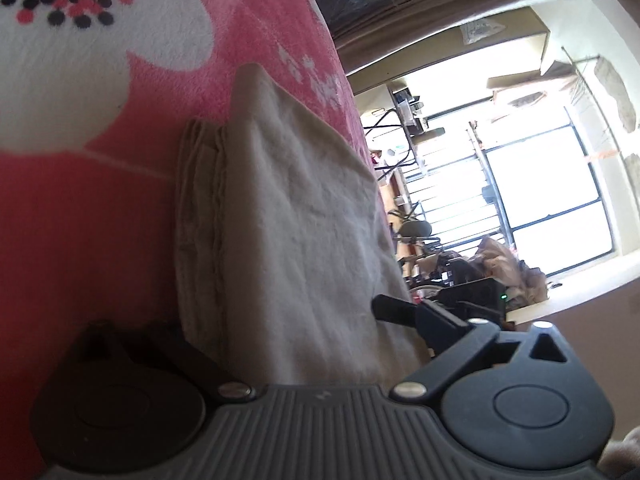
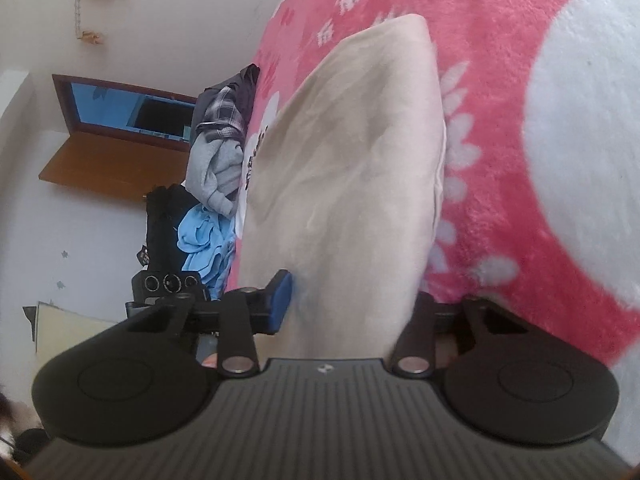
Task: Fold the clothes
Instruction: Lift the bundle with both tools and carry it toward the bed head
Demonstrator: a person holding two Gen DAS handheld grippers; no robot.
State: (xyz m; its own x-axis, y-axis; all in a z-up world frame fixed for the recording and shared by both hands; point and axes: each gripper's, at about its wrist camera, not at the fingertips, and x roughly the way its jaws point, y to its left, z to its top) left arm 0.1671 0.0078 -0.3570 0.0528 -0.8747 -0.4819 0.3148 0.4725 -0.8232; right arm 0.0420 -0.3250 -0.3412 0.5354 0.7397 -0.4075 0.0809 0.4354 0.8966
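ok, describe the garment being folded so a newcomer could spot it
Find the pink flowered blanket. The beige cloth lies folded on it, between the jaws of both grippers. It is plain, unlike the grey, blue and plaid clothes pile at the blanket's far edge.

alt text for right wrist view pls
The right gripper straddles the near end of a folded beige cloth lying on a pink floral blanket. Its blue-tipped finger touches the cloth. A pile of unfolded clothes lies beyond.

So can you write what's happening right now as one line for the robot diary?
task: fold clothes | beige cloth: folded, on pink blanket | left gripper: jaws astride cloth edge | right gripper: cloth between jaws
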